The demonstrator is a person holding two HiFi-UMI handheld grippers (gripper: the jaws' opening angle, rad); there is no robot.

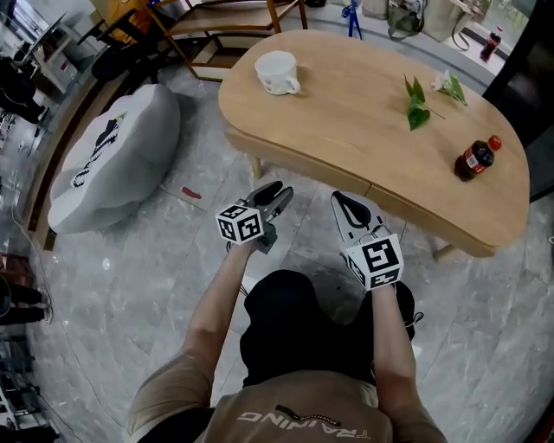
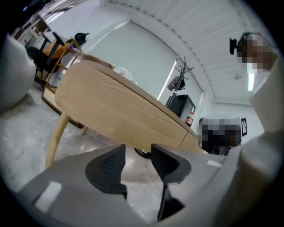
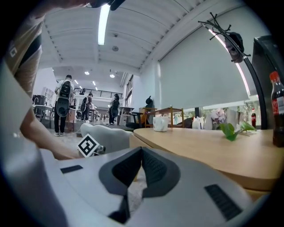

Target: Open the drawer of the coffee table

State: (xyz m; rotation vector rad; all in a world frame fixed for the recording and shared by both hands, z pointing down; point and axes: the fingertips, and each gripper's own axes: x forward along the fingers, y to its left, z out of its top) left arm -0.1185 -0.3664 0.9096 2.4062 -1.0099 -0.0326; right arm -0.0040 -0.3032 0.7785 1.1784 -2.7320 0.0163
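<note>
The light wooden coffee table (image 1: 363,112) stands in front of me, and its drawer front (image 1: 299,163) runs along the near edge. In the left gripper view that front (image 2: 124,111) fills the middle, with a seam at its right end. My left gripper (image 1: 279,192) hovers just short of the table's edge, a little below the top. Its jaws (image 2: 138,153) stand apart with nothing between them. My right gripper (image 1: 346,201) is beside it, also short of the edge, its pads (image 3: 142,153) closed together on nothing.
On the table top are a white cup (image 1: 277,72), green leaves (image 1: 417,104) and a cola bottle (image 1: 476,157). A grey beanbag (image 1: 112,156) lies on the floor at the left. Wooden furniture (image 1: 234,22) stands behind the table. People stand far off in the right gripper view.
</note>
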